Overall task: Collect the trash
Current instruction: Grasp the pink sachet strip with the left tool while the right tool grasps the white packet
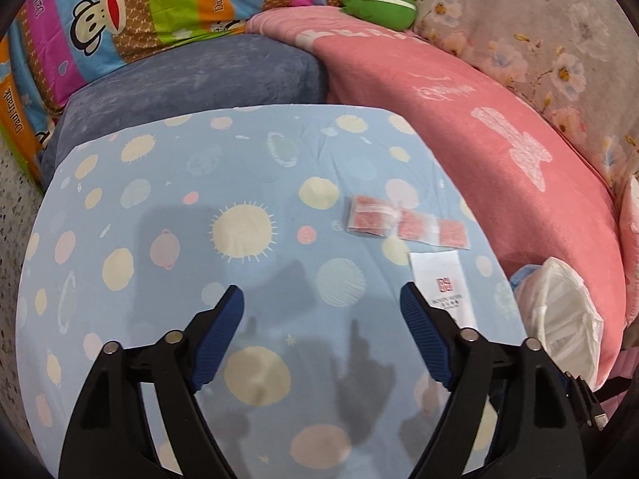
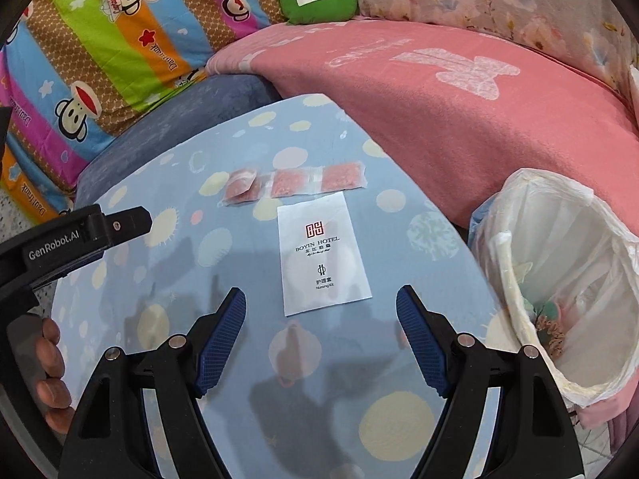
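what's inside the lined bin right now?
The right wrist view looks into the bin: its white liner holds a few crumpled scraps, greenish and pink-brown, near the bottom. Liner folds hide anything deeper. The left wrist view shows only its outside.

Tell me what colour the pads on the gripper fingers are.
Dark blue, ribbed, on black arms. The right gripper's pads show it best in the right wrist view.

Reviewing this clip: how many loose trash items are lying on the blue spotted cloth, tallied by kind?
White hotel sachet: 1
Strip of pink packets: 1
Total: 2, both still on the blue spotted cloth, outside the lined bin.
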Motion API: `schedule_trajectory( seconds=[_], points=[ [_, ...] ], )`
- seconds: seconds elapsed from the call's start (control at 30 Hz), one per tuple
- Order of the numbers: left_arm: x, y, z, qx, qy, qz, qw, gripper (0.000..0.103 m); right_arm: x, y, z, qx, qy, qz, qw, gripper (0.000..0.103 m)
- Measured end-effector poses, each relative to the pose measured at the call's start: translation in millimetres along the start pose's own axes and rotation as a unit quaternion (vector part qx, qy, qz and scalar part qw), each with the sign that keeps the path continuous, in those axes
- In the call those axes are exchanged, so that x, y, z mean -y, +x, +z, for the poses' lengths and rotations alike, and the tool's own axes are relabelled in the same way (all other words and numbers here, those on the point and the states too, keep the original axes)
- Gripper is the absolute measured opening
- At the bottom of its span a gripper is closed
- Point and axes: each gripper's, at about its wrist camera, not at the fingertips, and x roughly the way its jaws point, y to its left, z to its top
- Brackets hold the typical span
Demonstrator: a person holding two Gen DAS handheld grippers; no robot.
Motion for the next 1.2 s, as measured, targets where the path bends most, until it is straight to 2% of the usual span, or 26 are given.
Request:
schedule_trajectory(
  seconds=[0.13,0.4,0.6,0.7,0.73,0.8,0.83,0.9,0.93,1.07,1.1,1.13,1.2],
  points=[
    [-4.2,25.1,11.3,-0.016,-0.01,-0.004,0.9998,0.088,-6.8,27.0,3.5,-0.016,-0.003,0.001,1.0,0.075],
    [16.9,79.4,34.6,-0.046,0.01,-0.017,0.9988,0.089,-5.3,71.5,13.5,-0.038,0.005,-0.005,0.999,0.075],
    [33.7,117.1,49.1,-0.061,0.025,-0.021,0.9976,0.088,-7.1,82.2,18.7,-0.03,-0.004,-0.018,0.999,0.075],
    [34.7,130.4,53.1,-0.067,0.021,-0.027,0.9972,0.077,-6.2,84.8,20.5,-0.023,-0.006,-0.02,1.0,0.075],
    [34.3,134.4,53.7,-0.072,0.02,-0.031,0.9967,0.068,-5.9,85.4,20.9,-0.021,-0.007,-0.021,1.0,0.075],
    [34.5,135.3,54.2,-0.066,0.026,-0.029,0.9971,0.059,-5.2,86.2,21.1,-0.017,-0.008,-0.023,1.0,0.074],
    [34.9,135.1,53.6,-0.068,0.031,-0.033,0.9967,0.045,-5.4,86.5,21.1,-0.016,-0.01,-0.025,1.0,0.073],
    [33.5,133.0,53.0,-0.068,0.032,-0.037,0.9965,0.037,-6.8,87.0,20.6,-0.014,-0.017,-0.034,0.999,0.069],
    [31.7,131.3,52.1,-0.07,0.029,-0.043,0.9962,0.027,-7.8,87.0,20.0,-0.013,-0.023,-0.039,0.999,0.068],
    [28.0,120.9,47.4,-0.07,0.027,-0.041,0.9963,0.019,-2.4,81.4,17.8,-0.017,-0.021,-0.039,0.999,0.051],
    [27.5,118.0,46.2,-0.07,0.025,-0.042,0.9963,0.019,-0.2,79.1,17.2,-0.018,-0.016,-0.036,0.999,0.038],
    [26.8,114.3,44.3,-0.07,0.023,-0.043,0.9964,0.018,2.6,76.1,16.5,-0.019,-0.01,-0.035,0.999,0.035],
    [27.1,104.7,39.4,-0.067,0.024,-0.042,0.9966,0.018,8.5,70.7,15.3,-0.024,0.0,-0.024,0.999,0.017]
  ],
)
